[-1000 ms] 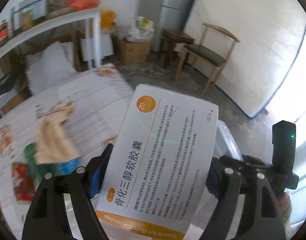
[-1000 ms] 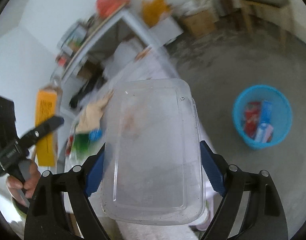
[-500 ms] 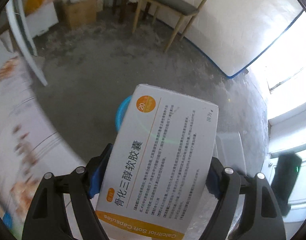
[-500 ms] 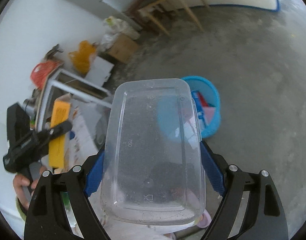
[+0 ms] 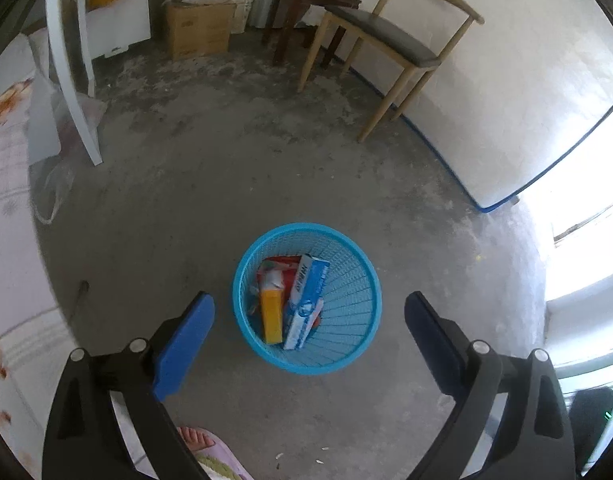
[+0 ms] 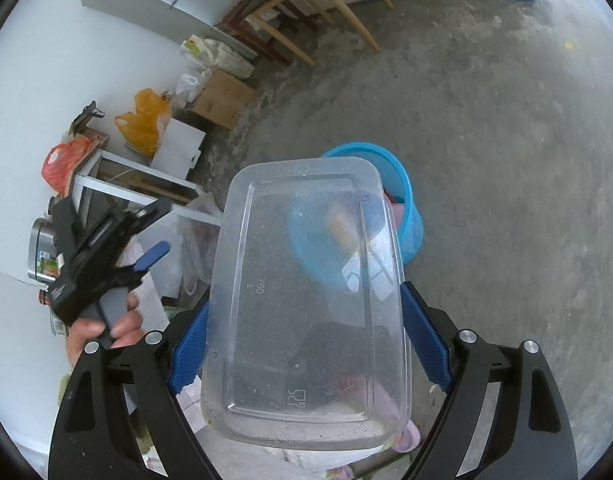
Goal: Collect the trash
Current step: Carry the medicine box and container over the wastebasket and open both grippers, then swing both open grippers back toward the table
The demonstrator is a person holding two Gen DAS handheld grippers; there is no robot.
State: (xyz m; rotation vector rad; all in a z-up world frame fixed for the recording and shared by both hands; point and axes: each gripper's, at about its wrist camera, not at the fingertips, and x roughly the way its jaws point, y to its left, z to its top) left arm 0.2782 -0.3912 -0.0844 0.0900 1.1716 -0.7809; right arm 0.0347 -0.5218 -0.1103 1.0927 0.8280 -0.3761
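Trash basket point(image 5: 348, 280) sat below the empty, spread left gripper point(image 5: 309, 312); the right gripper point(image 6: 304, 344), clamping the clear plastic container point(image 6: 306, 304), needed centring above it before letting go.

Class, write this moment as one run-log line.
left gripper: open, empty, above blue basket | right gripper: shut on clear container | basket: holds boxes
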